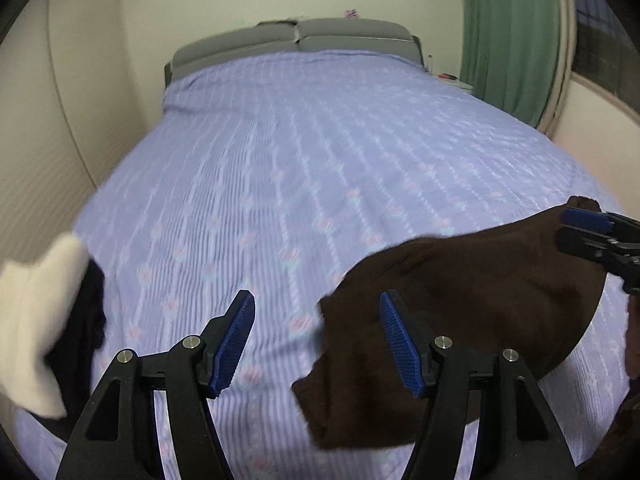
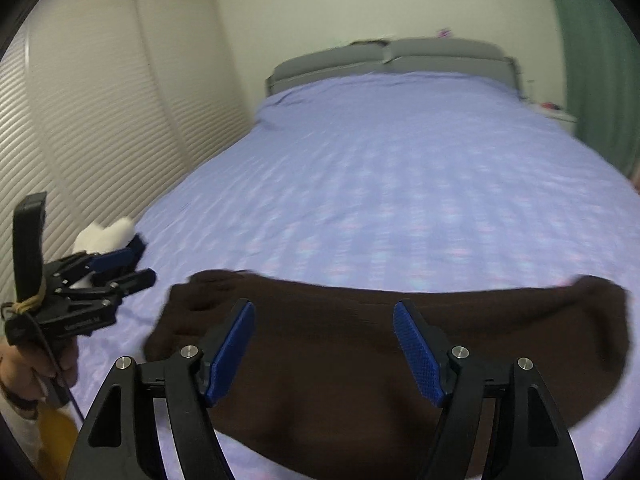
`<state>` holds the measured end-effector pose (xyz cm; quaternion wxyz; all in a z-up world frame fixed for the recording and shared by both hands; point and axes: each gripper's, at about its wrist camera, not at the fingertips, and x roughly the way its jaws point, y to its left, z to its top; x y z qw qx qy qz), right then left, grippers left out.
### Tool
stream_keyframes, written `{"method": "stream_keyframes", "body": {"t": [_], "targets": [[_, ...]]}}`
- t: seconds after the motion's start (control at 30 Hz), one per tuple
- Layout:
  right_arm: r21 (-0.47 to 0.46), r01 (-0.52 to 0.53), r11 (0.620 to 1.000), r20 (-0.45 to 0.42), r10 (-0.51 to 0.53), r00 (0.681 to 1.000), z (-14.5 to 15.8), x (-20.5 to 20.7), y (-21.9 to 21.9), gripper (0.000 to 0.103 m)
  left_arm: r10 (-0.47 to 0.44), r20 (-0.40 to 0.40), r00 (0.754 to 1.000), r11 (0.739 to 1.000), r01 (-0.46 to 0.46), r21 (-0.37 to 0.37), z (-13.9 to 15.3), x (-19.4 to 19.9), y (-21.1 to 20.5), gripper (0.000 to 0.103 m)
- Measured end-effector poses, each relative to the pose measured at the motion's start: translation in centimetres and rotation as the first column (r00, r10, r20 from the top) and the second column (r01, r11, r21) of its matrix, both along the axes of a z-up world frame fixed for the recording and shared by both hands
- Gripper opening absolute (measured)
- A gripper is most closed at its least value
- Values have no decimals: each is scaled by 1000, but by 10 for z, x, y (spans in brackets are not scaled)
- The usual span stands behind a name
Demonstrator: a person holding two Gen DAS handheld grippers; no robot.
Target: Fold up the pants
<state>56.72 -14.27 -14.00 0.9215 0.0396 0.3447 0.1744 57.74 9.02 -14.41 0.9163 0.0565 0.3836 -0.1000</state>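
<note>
The brown pants (image 2: pixel 380 344) lie across the near end of the bed (image 2: pixel 400 184); your left gripper (image 1: pixel 318 344) and right gripper (image 2: pixel 324 350) both hang released and empty; bite a near edge squarely with each, lift evenly, and lay the fold flat.

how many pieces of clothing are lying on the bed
3 that show: dark brown pants spread across the near edge of the lilac patterned bedspread, and a fluffy white garment over a black one at the near left edge. That pile may hide more.
</note>
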Motion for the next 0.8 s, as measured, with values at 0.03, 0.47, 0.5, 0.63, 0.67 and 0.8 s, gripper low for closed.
{"method": "stream_keyframes", "body": {"t": [0.03, 0.47, 0.5, 0.63, 0.67, 0.8], "targets": [[-17, -22, 1000, -8, 22, 1000, -3, 5, 16, 73, -6, -14, 1000, 999, 5, -39, -7, -2, 5, 64], [-108, -105, 989, -42, 101, 994, -33, 15, 99, 73, -68, -112, 991, 961, 35, -274, -56, 25, 19, 53], [-108, -102, 989, -46, 98, 994, -33, 16, 97, 73, -80, -120, 990, 957, 42, -288, -59, 27, 16, 46], [-101, -77, 992, -61, 72, 996, -41, 21, 94, 73, -84, -131, 988, 953, 41, -301, -66, 32, 8, 24], [-98, -70, 993, -65, 64, 996, -41, 21, 93, 73, -80, -125, 989, 953, 39, -301, -66, 30, 8, 20], [-76, -37, 996, -80, 30, 996, -43, 18, 82, 73, -42, -116, 992, 949, 3, -316, -66, 18, 23, 14]]}}
